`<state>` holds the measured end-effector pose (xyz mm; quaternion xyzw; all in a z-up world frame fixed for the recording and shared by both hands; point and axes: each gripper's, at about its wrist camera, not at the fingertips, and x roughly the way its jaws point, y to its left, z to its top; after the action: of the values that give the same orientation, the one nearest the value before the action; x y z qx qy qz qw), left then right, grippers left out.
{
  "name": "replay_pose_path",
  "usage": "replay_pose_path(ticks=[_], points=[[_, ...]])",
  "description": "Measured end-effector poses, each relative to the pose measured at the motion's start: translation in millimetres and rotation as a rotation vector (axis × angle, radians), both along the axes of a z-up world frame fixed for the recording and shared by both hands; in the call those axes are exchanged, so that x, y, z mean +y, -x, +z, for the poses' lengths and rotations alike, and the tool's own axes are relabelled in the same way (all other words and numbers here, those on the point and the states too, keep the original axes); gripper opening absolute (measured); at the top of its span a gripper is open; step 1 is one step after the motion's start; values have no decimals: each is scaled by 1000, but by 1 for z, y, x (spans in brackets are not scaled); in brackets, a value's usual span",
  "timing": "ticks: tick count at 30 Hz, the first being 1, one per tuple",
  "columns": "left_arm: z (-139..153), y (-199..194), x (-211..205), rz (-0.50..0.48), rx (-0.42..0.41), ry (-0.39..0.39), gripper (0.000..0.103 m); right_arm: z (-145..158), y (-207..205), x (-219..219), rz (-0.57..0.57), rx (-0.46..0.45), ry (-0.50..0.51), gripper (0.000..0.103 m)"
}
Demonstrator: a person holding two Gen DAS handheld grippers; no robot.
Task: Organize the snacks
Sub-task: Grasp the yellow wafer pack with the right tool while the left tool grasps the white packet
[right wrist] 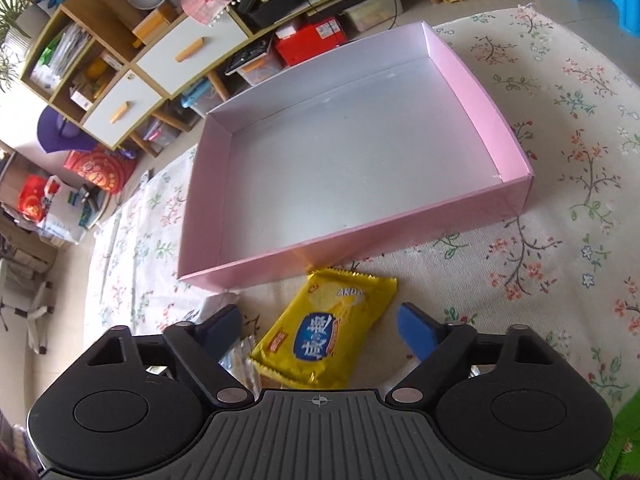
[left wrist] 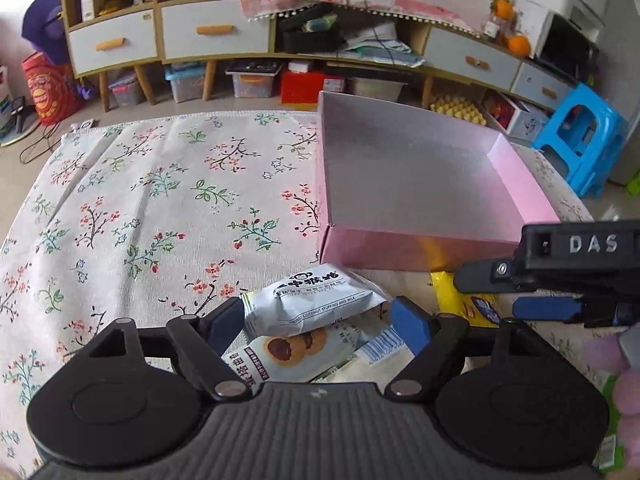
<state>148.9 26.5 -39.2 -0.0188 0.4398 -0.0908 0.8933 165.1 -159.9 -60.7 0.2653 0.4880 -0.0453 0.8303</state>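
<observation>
An empty pink box [left wrist: 516, 184] [right wrist: 480, 92] lies on the floral tablecloth. Snack packets lie in a pile at its near side. My left gripper [left wrist: 320, 326] is open, its fingers on either side of a white coconut-filling packet [left wrist: 316, 300] that rests on a biscuit packet with a brown cookie picture [left wrist: 288, 350]. My right gripper [right wrist: 320, 330] is open around a yellow packet [right wrist: 332, 328], which also shows in the left wrist view [left wrist: 466, 300]. The right gripper itself appears at the right of the left wrist view [left wrist: 520, 292].
The floral tablecloth [left wrist: 160, 200] spreads to the left of the box. A blue stool [left wrist: 580, 136] stands beyond the table's right corner. Low cabinets with drawers [left wrist: 216, 32] and storage bins line the far wall. Green and purple packaging [left wrist: 616, 392] lies at the right edge.
</observation>
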Motion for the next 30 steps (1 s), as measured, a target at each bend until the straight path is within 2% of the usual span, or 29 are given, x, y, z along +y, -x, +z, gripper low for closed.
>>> replay_pose_path(ticks=[5, 12, 15, 17, 22, 23, 27, 30], points=[[1, -3, -2, 83, 5, 53, 84, -9, -4, 0, -16, 25, -17, 67], [-2, -1, -12, 137, 6, 40, 87, -14, -1, -9, -59, 30, -55, 54], [-1, 1, -14, 118, -3, 40, 78, -12, 1, -11, -59, 31, -60, 50], [1, 2, -14, 96, -10, 52, 66, -10, 2, -11, -57, 35, -48, 49], [3, 4, -11, 59, -15, 54, 53, -7, 8, -18, -69, 46, 0, 49], [3, 4, -12, 61, -11, 46, 37, -6, 9, -21, -74, 48, 3, 49], [4, 6, -7, 48, -3, 59, 34, -4, 15, -33, -91, 50, -11, 49], [6, 7, -6, 46, -5, 63, 27, -1, 18, -38, -93, 43, -20, 49]])
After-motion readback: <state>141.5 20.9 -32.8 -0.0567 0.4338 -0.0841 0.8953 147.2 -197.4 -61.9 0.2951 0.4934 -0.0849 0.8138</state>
